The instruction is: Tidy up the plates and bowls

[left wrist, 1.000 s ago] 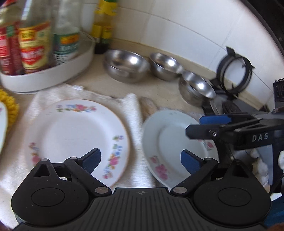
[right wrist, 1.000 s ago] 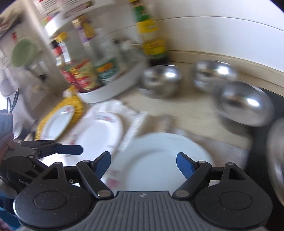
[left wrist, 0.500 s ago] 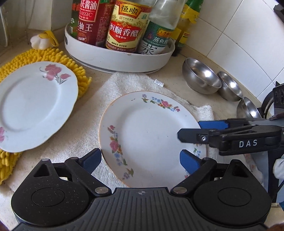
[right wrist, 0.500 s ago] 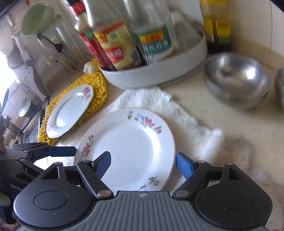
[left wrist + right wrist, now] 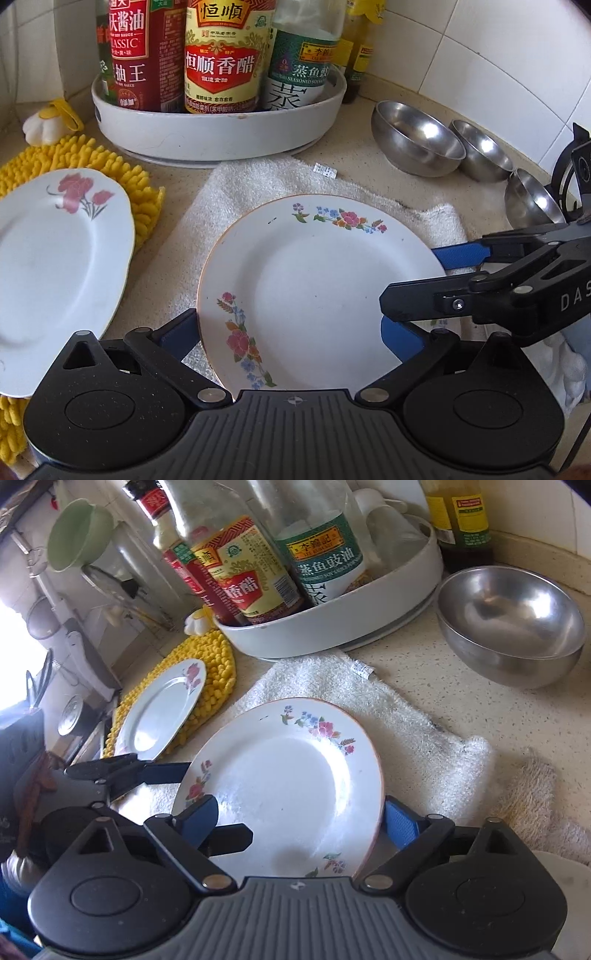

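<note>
A gold-rimmed floral plate [image 5: 317, 291] lies on a white towel [image 5: 258, 184]. My left gripper [image 5: 291, 334] is open, its blue pads either side of the plate's near rim. From the right, my right gripper [image 5: 299, 821] is open around the same plate [image 5: 288, 775], one finger over the plate and one beside its rim. A second plate with a red flower [image 5: 55, 266] rests on a yellow mat [image 5: 144, 192] to the left. Three steel bowls [image 5: 417, 144] stand in a row along the tiled wall at the right.
A white round tray [image 5: 221, 125] of tall sauce bottles stands just behind the towel. Dark bottles [image 5: 354, 55] stand in the corner. The nearest steel bowl [image 5: 509, 624] sits on the bare counter. A black wire stand [image 5: 576, 158] is at the far right.
Both grippers have swung left, away from the right-hand plate and the bowls, and closed in low on the gold-rimmed plate. Both stay open.
</note>
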The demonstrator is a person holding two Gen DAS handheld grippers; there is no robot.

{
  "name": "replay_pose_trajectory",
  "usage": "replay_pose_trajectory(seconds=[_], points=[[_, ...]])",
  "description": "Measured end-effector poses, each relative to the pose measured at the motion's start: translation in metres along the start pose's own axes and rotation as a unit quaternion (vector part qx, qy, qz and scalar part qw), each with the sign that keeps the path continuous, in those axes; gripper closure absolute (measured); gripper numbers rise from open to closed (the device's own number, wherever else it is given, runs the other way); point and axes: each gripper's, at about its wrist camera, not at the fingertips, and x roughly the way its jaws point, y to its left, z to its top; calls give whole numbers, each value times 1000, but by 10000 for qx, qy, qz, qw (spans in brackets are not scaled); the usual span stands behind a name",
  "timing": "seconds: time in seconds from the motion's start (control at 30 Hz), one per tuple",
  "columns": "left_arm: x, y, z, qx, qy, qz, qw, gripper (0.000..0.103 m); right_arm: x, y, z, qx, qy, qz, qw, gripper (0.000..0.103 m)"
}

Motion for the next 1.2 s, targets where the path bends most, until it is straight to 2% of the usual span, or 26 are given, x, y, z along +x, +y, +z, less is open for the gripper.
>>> replay_pose_trajectory(seconds=[0.1,0.27,0.4,1.2], points=[[-2,0,1,-94,10,44,9999,4,1,4,1,117,-2,-171,9998,8],[-10,3,4,-374,8,30,9993,5,-11,8,2,177,-181,-91,9996,9],[-17,2,6,-397,-77,44,9992,5,-16,12,4,173,-269,-87,9995,9],[-28,-36,18,269,-243,-261,9990,4,-71,17,-19,629,-866,-541,9928,8]])
